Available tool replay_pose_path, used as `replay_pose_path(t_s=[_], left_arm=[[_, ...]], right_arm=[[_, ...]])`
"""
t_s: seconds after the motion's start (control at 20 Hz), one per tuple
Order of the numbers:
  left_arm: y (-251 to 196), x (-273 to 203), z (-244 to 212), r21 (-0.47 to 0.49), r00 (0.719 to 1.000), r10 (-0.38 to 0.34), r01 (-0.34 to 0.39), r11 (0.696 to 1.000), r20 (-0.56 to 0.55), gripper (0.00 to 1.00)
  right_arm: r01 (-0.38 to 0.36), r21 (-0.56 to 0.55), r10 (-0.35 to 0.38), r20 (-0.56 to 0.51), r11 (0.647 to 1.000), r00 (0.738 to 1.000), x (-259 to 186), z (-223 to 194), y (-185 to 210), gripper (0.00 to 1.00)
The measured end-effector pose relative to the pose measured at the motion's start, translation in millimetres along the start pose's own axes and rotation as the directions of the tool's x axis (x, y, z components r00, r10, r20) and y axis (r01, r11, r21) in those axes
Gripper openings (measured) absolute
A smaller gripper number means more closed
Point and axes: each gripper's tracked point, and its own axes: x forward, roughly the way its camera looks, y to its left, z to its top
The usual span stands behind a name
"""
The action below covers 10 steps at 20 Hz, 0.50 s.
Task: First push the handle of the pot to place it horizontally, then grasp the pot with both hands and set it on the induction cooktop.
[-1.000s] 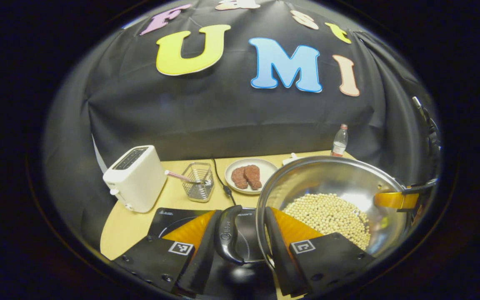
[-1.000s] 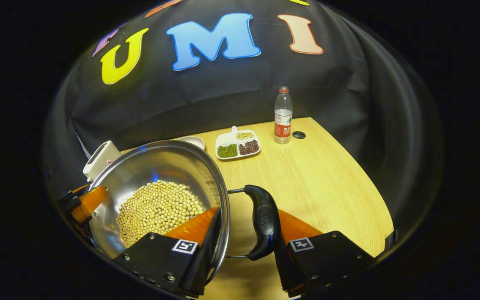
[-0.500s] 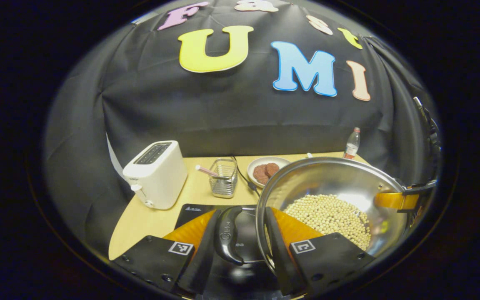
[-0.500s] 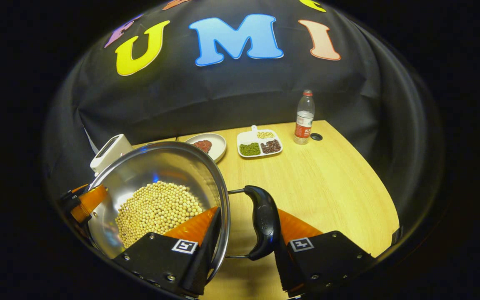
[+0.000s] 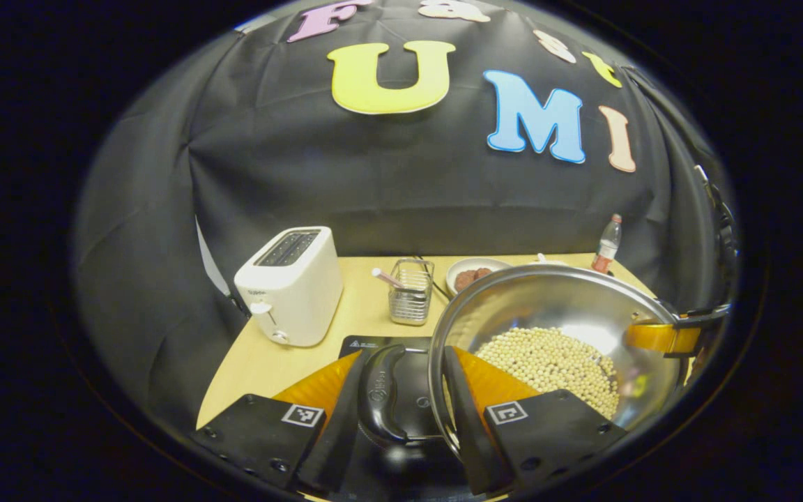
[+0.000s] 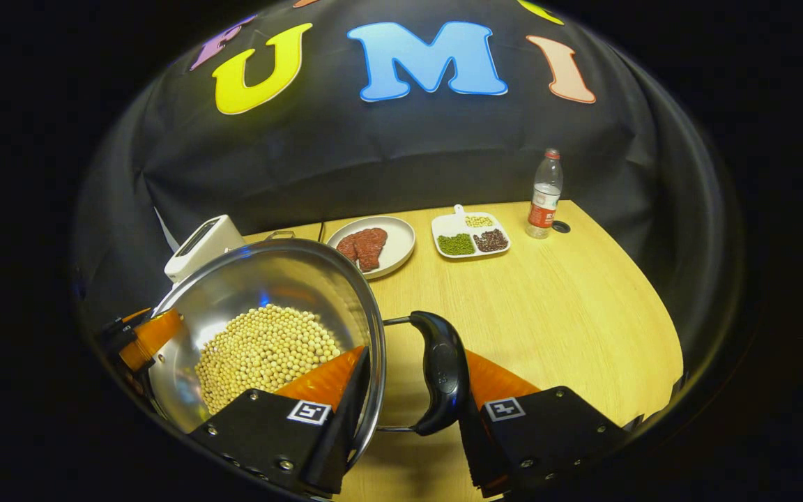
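A steel pot [image 5: 555,307] with soybeans [image 5: 548,362] in it is held between both grippers. My left gripper [image 5: 401,397] is shut on the pot's left black handle [image 5: 377,394], one finger outside the handle and the other inside the rim. My right gripper [image 6: 408,390] is shut the same way on the right handle [image 6: 443,373] of the pot [image 6: 276,286]. The black induction cooktop [image 5: 366,345] lies under the left handle. Each view shows the other gripper's finger at the pot's far rim.
A white toaster [image 5: 290,286] and a wire basket [image 5: 410,301] stand behind the cooktop. A plate of meat [image 6: 371,245], a divided dish of beans [image 6: 471,236] and a water bottle [image 6: 545,194] sit along the back of the wooden table [image 6: 548,314].
Both grippers and the pot have moved left toward the toaster. The cooktop has slid further under the left handle. Neither grip on the handles has changed.
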Motion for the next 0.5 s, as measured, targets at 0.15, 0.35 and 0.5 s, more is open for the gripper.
replay_pose_path(t_s=[0.15, 0.35, 0.5], left_arm=[[17.7, 1.5, -1.5, -0.002, 1.0, 0.007, -0.007, 1.0, -0.001, 0.7], [39.2, 6.5, -8.5, 0.017, 1.0, 0.016, -0.016, 1.0, -0.01, 0.67], [52.9, 13.9, -15.8, 0.013, 1.0, 0.019, -0.018, 1.0, -0.017, 0.67]], right_arm=[[-0.009, -0.001, 0.009, -0.014, 1.0, 1.0, 5.7, -4.4, 16.5, 0.66], [-0.015, 0.007, 0.015, -0.038, 1.0, 0.999, 16.0, -14.6, 35.8, 0.66], [-0.018, 0.006, 0.018, -0.049, 1.0, 0.999, 25.7, -20.7, 47.6, 0.65]])
